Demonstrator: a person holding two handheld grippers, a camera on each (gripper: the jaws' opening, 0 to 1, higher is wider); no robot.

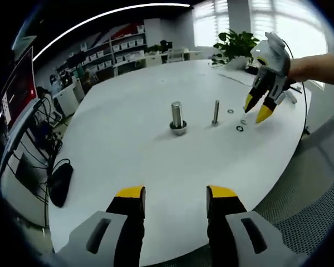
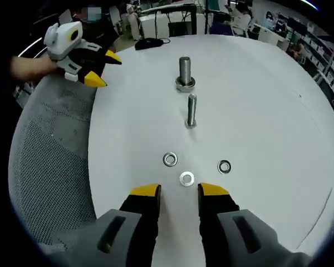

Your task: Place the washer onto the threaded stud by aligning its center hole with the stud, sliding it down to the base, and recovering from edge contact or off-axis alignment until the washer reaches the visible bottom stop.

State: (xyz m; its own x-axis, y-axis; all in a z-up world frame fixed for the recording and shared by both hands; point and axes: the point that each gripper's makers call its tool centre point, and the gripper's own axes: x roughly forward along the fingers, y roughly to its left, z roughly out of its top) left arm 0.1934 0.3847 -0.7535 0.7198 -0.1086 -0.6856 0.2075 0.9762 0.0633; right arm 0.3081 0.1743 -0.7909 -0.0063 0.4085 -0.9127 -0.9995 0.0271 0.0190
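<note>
On table (image 2: 267, 100), three loose washers (image 2: 186, 178).

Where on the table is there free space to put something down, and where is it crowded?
Free: the wide white table beside the thick stud and thin stud, and near the left gripper. Crowded: three washers before the right gripper.
</note>
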